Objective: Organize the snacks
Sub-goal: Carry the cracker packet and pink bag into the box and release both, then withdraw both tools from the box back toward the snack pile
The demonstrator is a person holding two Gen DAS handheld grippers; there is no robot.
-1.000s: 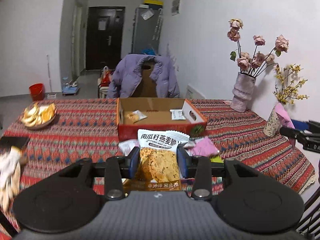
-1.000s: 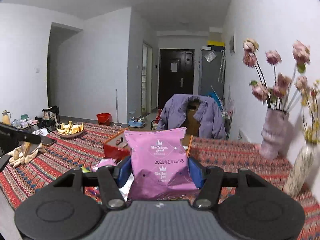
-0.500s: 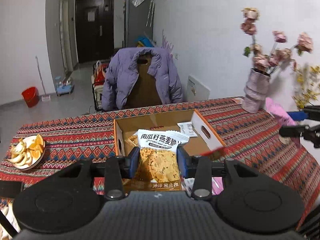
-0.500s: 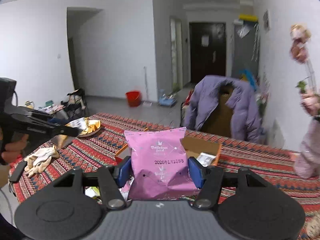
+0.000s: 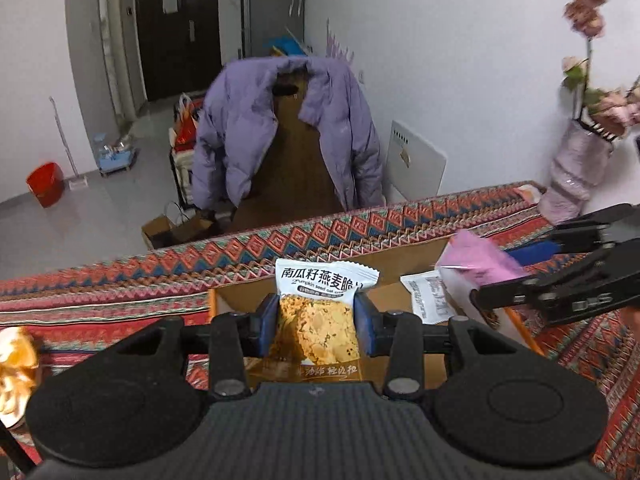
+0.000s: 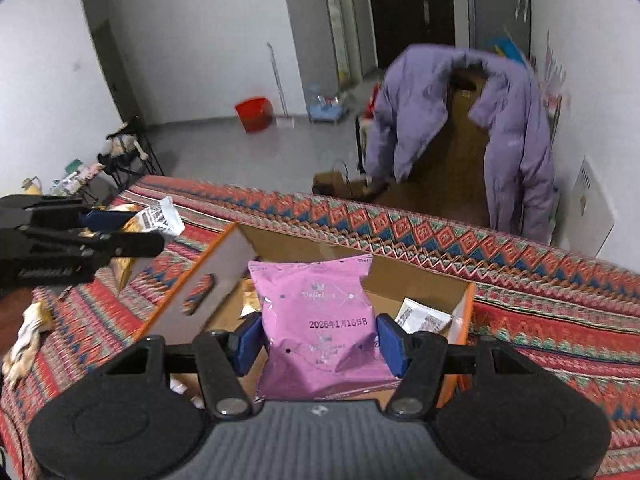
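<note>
My left gripper (image 5: 316,326) is shut on an oat-crisp snack packet (image 5: 320,320) with a white top, held above the open cardboard box (image 5: 248,300). In the right wrist view my right gripper (image 6: 318,342) is shut on a pink snack bag (image 6: 316,320), hanging over the same box (image 6: 424,284). A white sachet (image 6: 424,316) lies on the box floor, seen also in the left wrist view (image 5: 430,300). The right gripper with the pink bag (image 5: 476,258) shows at the right of the left view; the left gripper (image 6: 116,226) shows at the left of the right view.
The box stands on a table under a red patterned cloth (image 6: 540,276). A chair draped with a purple jacket (image 5: 288,128) stands behind the table. A pink vase of flowers (image 5: 576,172) sits at the far right by the wall. A dish of orange peels (image 5: 16,364) lies at the left.
Both grippers have travelled forward across the table with their packets and tilted downward; they now hang over the box instead of well short of it. The grips have not changed.
</note>
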